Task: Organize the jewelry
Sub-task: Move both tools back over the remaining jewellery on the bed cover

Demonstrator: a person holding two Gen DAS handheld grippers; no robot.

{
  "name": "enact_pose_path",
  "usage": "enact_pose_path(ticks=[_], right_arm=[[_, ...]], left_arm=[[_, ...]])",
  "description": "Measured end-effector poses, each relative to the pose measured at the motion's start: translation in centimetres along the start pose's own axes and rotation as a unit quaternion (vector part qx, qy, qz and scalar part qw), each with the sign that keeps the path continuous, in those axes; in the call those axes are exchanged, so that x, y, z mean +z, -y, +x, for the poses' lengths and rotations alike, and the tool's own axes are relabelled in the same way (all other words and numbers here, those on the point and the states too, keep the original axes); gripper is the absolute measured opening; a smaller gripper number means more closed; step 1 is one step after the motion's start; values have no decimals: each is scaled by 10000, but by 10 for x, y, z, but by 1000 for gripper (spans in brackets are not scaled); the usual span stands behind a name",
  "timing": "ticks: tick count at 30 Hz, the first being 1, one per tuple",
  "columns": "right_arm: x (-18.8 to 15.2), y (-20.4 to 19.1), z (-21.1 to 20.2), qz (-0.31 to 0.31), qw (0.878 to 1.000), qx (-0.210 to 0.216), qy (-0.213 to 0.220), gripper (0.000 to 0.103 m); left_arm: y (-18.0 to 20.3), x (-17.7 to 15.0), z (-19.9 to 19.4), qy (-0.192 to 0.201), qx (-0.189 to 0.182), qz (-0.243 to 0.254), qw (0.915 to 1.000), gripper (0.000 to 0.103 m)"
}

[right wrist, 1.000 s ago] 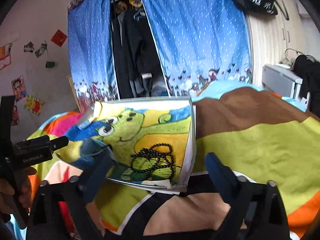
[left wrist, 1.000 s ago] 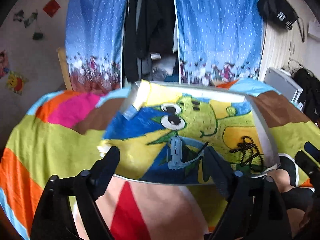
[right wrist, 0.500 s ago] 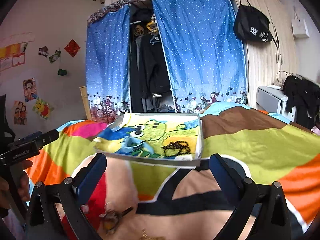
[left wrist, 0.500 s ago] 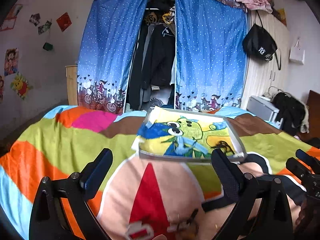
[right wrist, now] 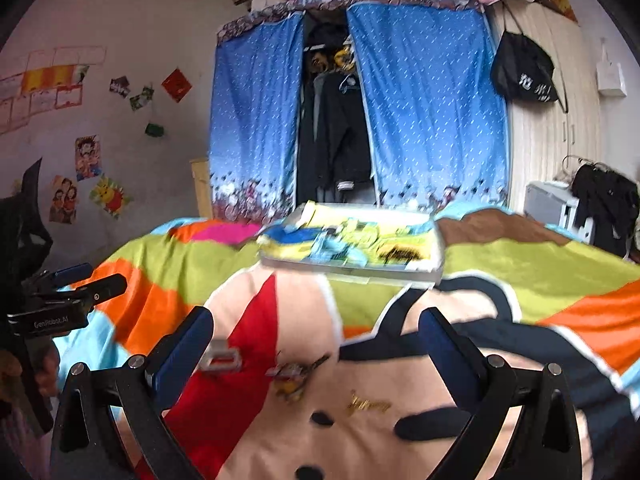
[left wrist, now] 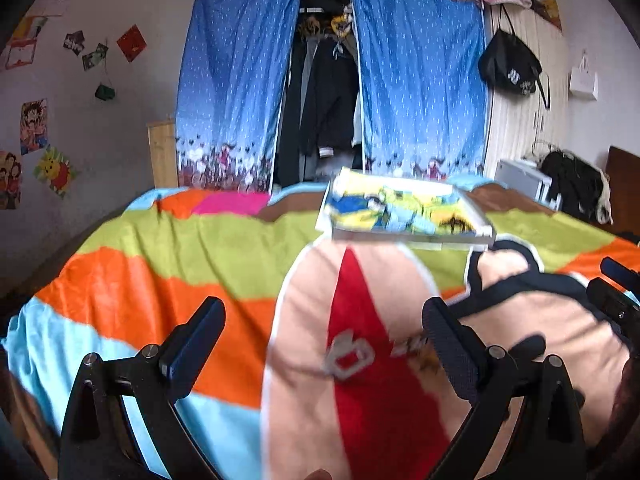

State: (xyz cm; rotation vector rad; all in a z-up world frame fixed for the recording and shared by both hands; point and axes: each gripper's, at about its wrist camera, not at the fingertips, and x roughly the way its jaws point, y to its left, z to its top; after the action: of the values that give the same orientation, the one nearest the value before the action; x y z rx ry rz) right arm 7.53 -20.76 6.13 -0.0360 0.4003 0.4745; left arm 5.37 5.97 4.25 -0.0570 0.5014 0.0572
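Both claws held wide apart and empty above the bright bedspread.

The left claw (left wrist: 322,330) has its fingers spread, nothing between them; just ahead of it, lying on the bedspread (left wrist: 168,248), is a silvery clip-like piece (left wrist: 349,357), and next to that, toward its right finger, a small blurred gold-brown trinket (left wrist: 416,347). The right claw (right wrist: 316,334) is likewise spread and empty; the same silvery piece (right wrist: 222,357) lies by its left finger, the trinket (right wrist: 298,372) sits between its fingers, and a thin gold piece (right wrist: 366,404) lies a little nearer the camera. Well ahead of both claws rests a shallow tray (right wrist: 352,270) lined with a cartoon cloth, a dark beaded strand (right wrist: 402,254) lying in its right part.
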Motion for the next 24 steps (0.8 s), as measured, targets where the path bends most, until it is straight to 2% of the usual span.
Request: enact_pose_path(ticks=[6,14,24], right_arm=[[-37,-16,20,-108,9981,139,-593,103],[-84,-20,53,-11,9902,139,-1390,103],[-103,-10,97,122,9771,-81,-2121,103]], left_arm=[[-8,-33,15,-658,89,-19,9978,97],[-13,-61,43,-1397,142,-32,9901,97],[-18,-66,88,-1710,-4,-54,9853,97]])
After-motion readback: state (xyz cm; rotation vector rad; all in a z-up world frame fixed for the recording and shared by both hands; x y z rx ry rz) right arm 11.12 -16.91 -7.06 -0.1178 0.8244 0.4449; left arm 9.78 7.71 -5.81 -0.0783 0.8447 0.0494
